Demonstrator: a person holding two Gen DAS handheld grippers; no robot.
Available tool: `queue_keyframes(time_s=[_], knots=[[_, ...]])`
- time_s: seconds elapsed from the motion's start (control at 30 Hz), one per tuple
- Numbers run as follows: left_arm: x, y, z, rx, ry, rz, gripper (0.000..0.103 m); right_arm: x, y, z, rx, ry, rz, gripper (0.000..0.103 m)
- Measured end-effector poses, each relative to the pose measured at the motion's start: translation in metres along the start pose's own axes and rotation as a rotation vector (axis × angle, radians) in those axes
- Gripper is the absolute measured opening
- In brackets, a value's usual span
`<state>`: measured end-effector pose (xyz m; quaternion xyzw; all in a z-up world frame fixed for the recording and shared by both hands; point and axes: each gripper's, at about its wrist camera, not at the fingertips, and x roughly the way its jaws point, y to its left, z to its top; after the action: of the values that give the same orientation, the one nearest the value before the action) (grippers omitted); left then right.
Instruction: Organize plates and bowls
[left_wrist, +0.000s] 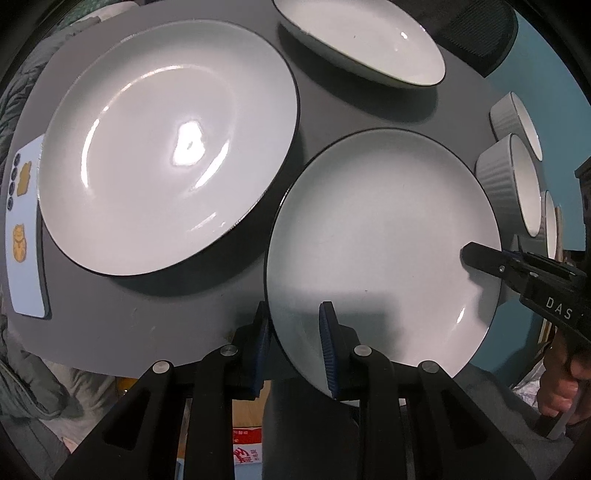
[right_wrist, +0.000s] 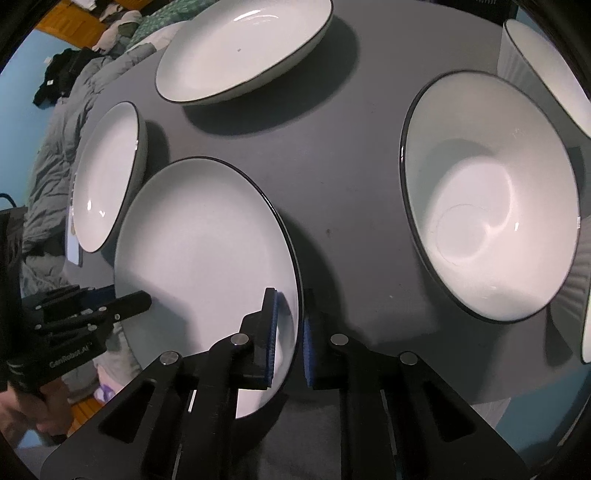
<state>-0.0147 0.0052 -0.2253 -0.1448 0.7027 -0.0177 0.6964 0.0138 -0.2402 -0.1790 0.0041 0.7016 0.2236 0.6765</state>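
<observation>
Left wrist view looks steeply down on a dark grey worktop (left_wrist: 207, 317) carrying white dishes with thin dark rims. Nearest is a round plate (left_wrist: 384, 243), lying close to flat with its white face up; being round it has no long axis, and its near edge hangs past the worktop's front edge. The left tongs (left_wrist: 295, 339) straddle that near left rim: one blue pad (left_wrist: 263, 332) sits outside and under the rim, the other (left_wrist: 328, 343) rests on the white face, so they are pinching the plate's edge. On the plate's right side the right tongs (left_wrist: 471, 254) reach in from the edge, a hand (left_wrist: 561, 384) behind them. To the left lies a larger plate (left_wrist: 166, 147), beyond it a shallow oval dish (left_wrist: 362, 40), and at the right two ribbed bowls (left_wrist: 517, 181) stand on the worktop. A phone (left_wrist: 26, 229) lies at the left margin. Right wrist view shows the right tongs (right_wrist: 290, 332) nearly pressed together over the same plate's (right_wrist: 199, 243) right rim, one pad (right_wrist: 272, 332) on the white face and the other on the outside, gripping it; the left tongs (right_wrist: 144, 297) show at the plate's far side. A deep bowl (right_wrist: 487, 199) sits well apart to the right.
</observation>
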Motion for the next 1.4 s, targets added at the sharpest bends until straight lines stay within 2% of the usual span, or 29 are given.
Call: queue_keyframes(time_s=[0.17,0.2,0.23,0.27,0.33,0.37,0.43,0.53,0.63,0.7,0.77,0.83,0.93,1.03,1.4], knots=[[-0.01,0.0,0.005,0.002,-0.018,-0.006,0.025,-0.006,0.005,0.002,0.0,-0.006,0.006,0.01],[-0.014,-0.001,0.006,0.006,-0.031,-0.052,0.01,-0.006,0.006,0.002,0.0,-0.009,0.011,0.01],[-0.018,-0.005,0.008,0.007,-0.032,-0.136,0.007,-0.008,0.007,0.003,-0.003,-0.013,0.017,0.009],[-0.021,-0.01,0.011,0.01,-0.033,-0.158,0.007,-0.009,0.007,0.003,-0.007,-0.019,0.025,0.007],[-0.025,-0.031,0.016,0.078,-0.067,-0.009,0.008,-0.011,0.014,0.006,-0.022,-0.028,0.035,0.006],[-0.026,-0.039,0.018,0.097,-0.088,0.052,0.008,-0.006,0.016,0.009,-0.013,-0.002,-0.001,0.006],[-0.026,-0.038,0.023,0.076,-0.123,0.037,0.008,0.005,0.015,0.011,0.016,0.003,-0.038,0.009],[-0.023,-0.025,0.031,0.024,-0.099,0.013,0.008,0.02,-0.001,0.013,0.093,0.002,0.021,0.01],[-0.025,-0.011,0.031,0.016,-0.103,0.035,0.008,0.028,-0.003,0.012,0.111,0.012,0.032,0.011],[-0.026,-0.006,0.029,0.016,-0.102,0.041,0.009,0.03,0.003,0.013,0.087,0.015,0.024,0.011],[-0.024,-0.004,0.023,0.01,-0.102,0.036,0.015,0.031,0.008,0.013,0.064,0.019,0.013,0.011],[-0.014,0.0,0.016,0.002,-0.076,0.023,0.027,0.032,0.011,0.015,0.052,0.019,0.01,0.011],[-0.008,0.006,0.009,-0.011,-0.072,0.002,0.028,0.031,0.008,0.014,0.068,0.02,0.029,0.011],[-0.001,0.004,0.007,-0.035,-0.051,-0.043,0.032,0.034,0.014,0.014,0.059,0.019,0.027,0.011],[0.018,0.006,0.015,-0.099,-0.027,-0.111,0.032,0.033,0.007,0.012,0.005,0.015,0.028,0.012]])
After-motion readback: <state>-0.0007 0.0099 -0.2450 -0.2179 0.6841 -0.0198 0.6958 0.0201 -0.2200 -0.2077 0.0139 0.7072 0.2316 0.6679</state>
